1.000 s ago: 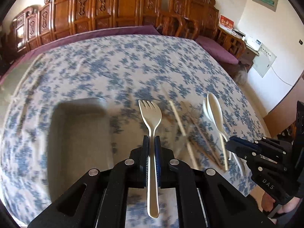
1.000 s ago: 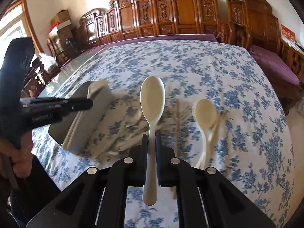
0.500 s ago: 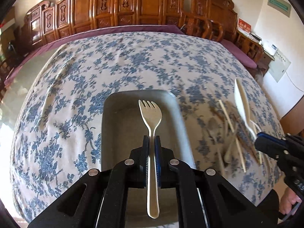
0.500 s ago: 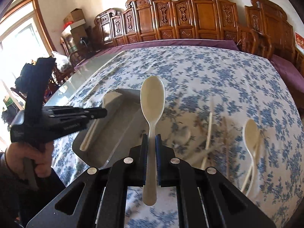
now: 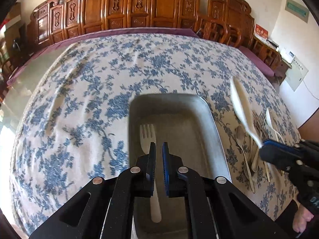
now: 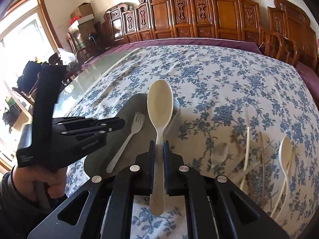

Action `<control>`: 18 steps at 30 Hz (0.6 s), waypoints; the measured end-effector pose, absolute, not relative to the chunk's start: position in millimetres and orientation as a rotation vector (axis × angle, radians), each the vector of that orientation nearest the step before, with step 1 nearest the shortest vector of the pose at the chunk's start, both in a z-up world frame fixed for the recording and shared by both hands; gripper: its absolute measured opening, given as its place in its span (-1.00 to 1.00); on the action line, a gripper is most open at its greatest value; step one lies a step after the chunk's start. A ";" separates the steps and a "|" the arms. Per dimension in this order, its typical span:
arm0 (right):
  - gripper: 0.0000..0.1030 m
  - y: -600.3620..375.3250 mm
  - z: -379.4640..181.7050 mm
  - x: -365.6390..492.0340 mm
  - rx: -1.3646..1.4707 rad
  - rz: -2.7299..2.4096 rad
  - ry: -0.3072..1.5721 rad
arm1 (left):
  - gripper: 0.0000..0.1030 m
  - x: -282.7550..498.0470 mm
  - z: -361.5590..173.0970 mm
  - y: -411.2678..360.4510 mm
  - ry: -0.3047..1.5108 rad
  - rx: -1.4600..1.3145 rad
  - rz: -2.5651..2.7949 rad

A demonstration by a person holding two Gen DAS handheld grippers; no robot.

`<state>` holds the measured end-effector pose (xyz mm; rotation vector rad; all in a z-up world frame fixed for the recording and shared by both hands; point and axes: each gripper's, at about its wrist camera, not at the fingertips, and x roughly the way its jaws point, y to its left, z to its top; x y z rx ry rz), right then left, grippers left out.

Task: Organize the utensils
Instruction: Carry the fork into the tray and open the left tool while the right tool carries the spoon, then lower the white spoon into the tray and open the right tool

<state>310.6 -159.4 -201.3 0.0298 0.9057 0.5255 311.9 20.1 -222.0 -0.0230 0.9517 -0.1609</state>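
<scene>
Two grippers are in my feeds, both over the blue-flowered tablecloth. My left gripper hangs above the grey tray with its jaws a narrow gap apart and nothing between them. Below it a cream plastic fork lies flat on the tray floor, tines pointing away from me, its handle running back under the fingers. In the right wrist view I see the same fork lying slantwise in the tray, with the left gripper hovering just above and to the left of it, held in a hand.

My right gripper has its jaws clamped on the handle of a cream plastic spoon, the bowl upright ahead of the fingers and the handle end sticking out behind them. From this view the spoon's bowl overlaps the tray's far edge. In the left wrist view that spoon appears blurred to the right of the tray, rising from the right gripper.

On the cloth to the right of the tray sits the loose pile: another cream spoon, a pale chopstick and a greyer spoon, with thinner brown sticks I cannot make out clearly. Carved wooden chairs line the far side of the table.
</scene>
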 end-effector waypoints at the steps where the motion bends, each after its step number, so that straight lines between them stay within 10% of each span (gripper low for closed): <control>1: -0.81 -155.5 -202.6 311.8 0.031 0.528 0.911 | -0.89 310.5 -219.1 24.2 0.943 -0.024 -0.155; 18: -0.81 -85.4 -248.8 331.8 0.033 0.481 1.054 | -0.89 303.0 -200.4 79.4 0.880 -0.030 -0.060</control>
